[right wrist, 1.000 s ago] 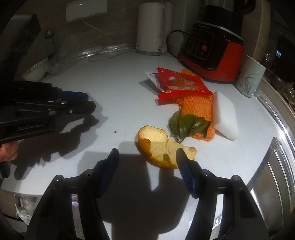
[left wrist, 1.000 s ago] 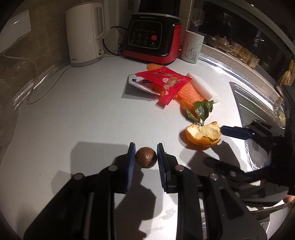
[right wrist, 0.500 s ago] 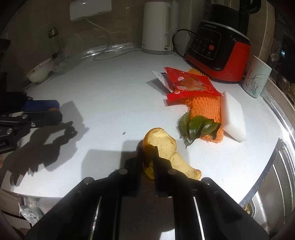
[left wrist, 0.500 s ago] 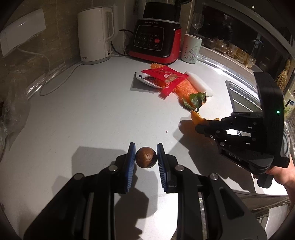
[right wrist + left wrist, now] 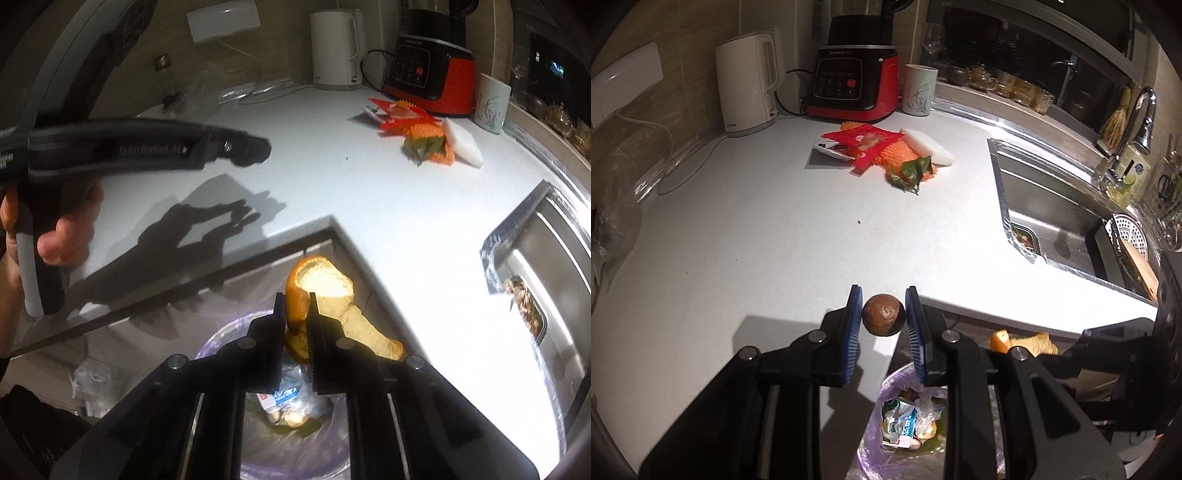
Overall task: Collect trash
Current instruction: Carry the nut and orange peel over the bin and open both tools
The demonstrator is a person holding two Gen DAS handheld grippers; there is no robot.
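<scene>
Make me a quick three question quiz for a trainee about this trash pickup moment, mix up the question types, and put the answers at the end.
1. True or false: the right tool is shut on the orange peel.
2. What does the left tool hold? A) a leaf B) a brown round pit C) a sponge
3. Fill in: below both tools stands a trash bin lined with a ___ bag.

Key:
1. True; the peel is pinched between its fingers.
2. B; the brown round pit sits between the blue pads.
3. Purple. The red wrapper, leaves and white sponge lie on the counter.
</scene>
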